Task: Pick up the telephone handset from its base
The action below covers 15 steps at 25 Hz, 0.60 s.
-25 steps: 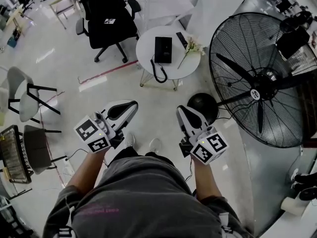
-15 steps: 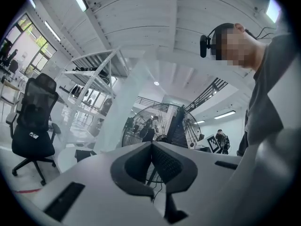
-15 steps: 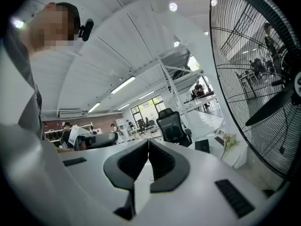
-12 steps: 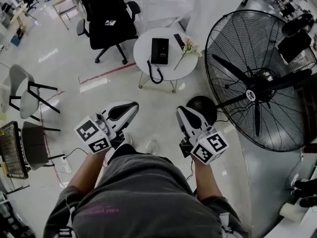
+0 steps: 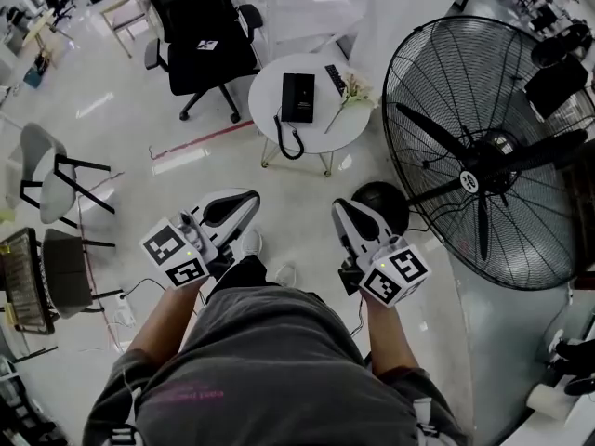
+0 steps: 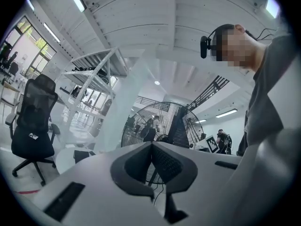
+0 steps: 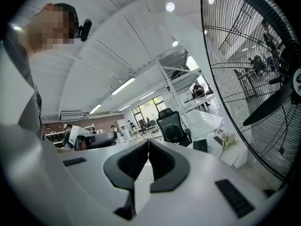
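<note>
**Operator:** Report the state of both claws.

**Technician:** The left gripper (image 5: 247,197) has its jaws together with nothing between them. The right gripper (image 5: 341,209) is the same, pads meeting and empty. Both are held level in front of the body, pointing towards 12 o'clock. This is probably a carrying posture, since the target is well out of reach and there is nothing to grasp yet.

**Operator:** Locate the target.

**Technician:** The telephone (image 5: 297,96) lies flat on the round white table (image 5: 279,74) at 12 o'clock, well apart from both grippers. At this range the handset cannot be told apart from the base, so it is judged to be seated. The cord (image 5: 284,137) hangs over the table's 7 o'clock edge and will likely trail when the handset is lifted.

**Operator:** Any containers?

**Technician:** No box or bin is seen near the target; the base is the only holder. The table also bears a remote (image 5: 336,77) at the telephone's 1 o'clock and flowers (image 5: 352,94) at its 3 o'clock.

**Operator:** Obstacles?

**Technician:** There is a large fan (image 5: 483,151) at 2 o'clock and an office chair (image 5: 200,35) at 11 o'clock. The approach lane between them appears open.
</note>
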{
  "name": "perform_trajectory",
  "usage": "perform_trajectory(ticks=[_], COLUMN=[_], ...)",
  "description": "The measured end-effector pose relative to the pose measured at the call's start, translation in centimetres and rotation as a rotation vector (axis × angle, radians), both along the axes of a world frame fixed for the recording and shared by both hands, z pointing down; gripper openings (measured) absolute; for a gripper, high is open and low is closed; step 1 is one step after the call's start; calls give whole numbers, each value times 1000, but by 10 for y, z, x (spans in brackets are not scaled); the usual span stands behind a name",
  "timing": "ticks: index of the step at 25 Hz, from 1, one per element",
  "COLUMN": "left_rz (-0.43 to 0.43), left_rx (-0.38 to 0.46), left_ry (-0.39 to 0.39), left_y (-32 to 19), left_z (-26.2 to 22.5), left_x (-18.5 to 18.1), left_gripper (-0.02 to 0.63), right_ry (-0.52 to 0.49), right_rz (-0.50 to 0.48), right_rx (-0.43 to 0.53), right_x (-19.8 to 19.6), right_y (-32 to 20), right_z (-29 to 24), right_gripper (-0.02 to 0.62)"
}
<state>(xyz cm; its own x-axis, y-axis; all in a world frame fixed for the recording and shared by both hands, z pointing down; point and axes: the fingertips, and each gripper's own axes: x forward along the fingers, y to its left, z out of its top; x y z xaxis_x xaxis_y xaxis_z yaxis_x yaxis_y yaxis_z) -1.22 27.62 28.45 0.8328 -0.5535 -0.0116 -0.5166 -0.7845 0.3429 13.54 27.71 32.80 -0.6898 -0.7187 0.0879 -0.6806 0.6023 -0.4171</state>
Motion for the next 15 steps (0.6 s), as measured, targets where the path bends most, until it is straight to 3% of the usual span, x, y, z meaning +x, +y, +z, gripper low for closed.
perform_trajectory(ticks=[15], left_rz=[26], left_rx=[-16], left_ry=[23], left_y=[-68], left_z=[11], left_x=[-3], left_gripper=[14], right_ry=[31], right_rz=[30], right_rx=[-13], right_x=[0], right_y=[-62], right_z=[6], right_gripper=[20])
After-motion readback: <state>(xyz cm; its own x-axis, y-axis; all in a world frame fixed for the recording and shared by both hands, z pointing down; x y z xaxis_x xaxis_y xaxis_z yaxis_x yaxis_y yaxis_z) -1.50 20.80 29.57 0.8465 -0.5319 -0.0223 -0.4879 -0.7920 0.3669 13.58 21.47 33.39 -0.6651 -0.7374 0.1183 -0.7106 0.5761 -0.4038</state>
